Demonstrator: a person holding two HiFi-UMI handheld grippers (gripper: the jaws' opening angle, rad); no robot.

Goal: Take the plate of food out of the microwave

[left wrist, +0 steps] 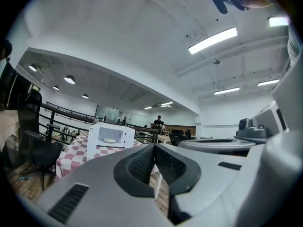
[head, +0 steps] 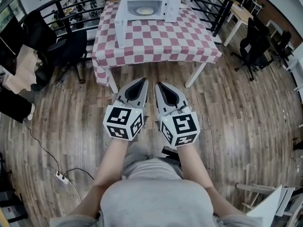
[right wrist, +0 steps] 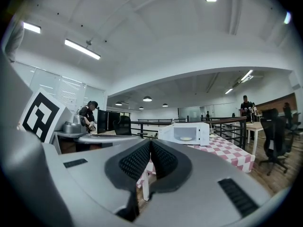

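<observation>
Both claws are pressed together with nothing between them: the left gripper (head: 143,81) and the right gripper (head: 159,84) are held side by side, just apart, tips pointing forward over the wooden floor (head: 246,122). In each gripper view the ribbed pads meet along their whole length. Well ahead of the tips stands a table (head: 156,44) under a red-and-white checked cloth. On its far side sits a white microwave (head: 147,4), its door (head: 120,26) apparently swung out on the left gripper's side. Inside, well apart from either claw, lies the plate of food (head: 144,11), a pale round dish carrying something flat and yellowish. The dish is probably stiff, smooth-rimmed and breakable, and likely light. A pinch on the near rim, kept level so the food does not slide, looks the safest hold.
</observation>
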